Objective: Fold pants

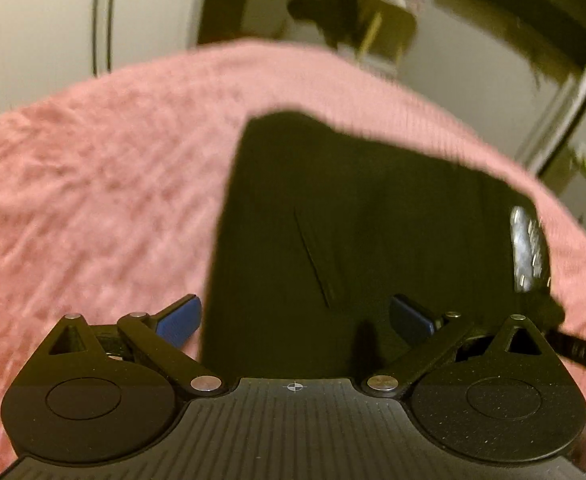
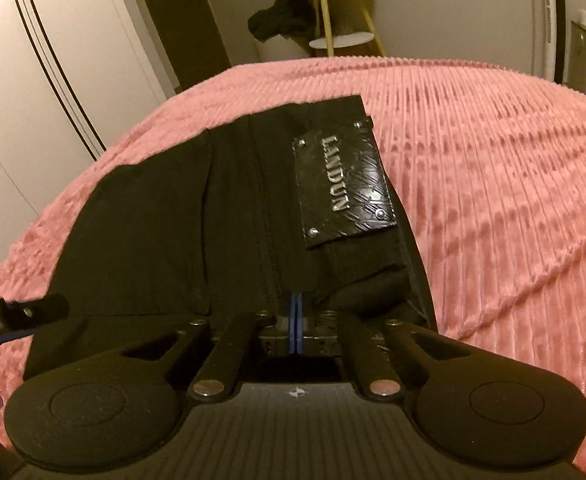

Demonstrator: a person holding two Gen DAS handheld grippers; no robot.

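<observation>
Black pants point(image 1: 353, 220) lie folded on a pink ribbed blanket point(image 1: 93, 180). My left gripper point(image 1: 295, 318) hovers over their near edge, its blue pads point(image 1: 181, 320) wide apart and open, with nothing between them. In the right wrist view the pants point(image 2: 165, 232) show a glossy black leather label point(image 2: 345, 184) near the waistband. My right gripper point(image 2: 296, 312) has its blue pads pressed together at the near edge of the pants, where the cloth puckers around the tips. The label also shows blurred in the left wrist view point(image 1: 527, 248).
The blanket point(image 2: 493, 200) covers the whole bed. Beyond it stand a white wardrobe point(image 2: 53, 80) and a gold side table point(image 2: 333, 12) with a dark cloth point(image 2: 281, 16) draped on it. The other gripper's tip point(image 2: 25, 314) pokes in at left.
</observation>
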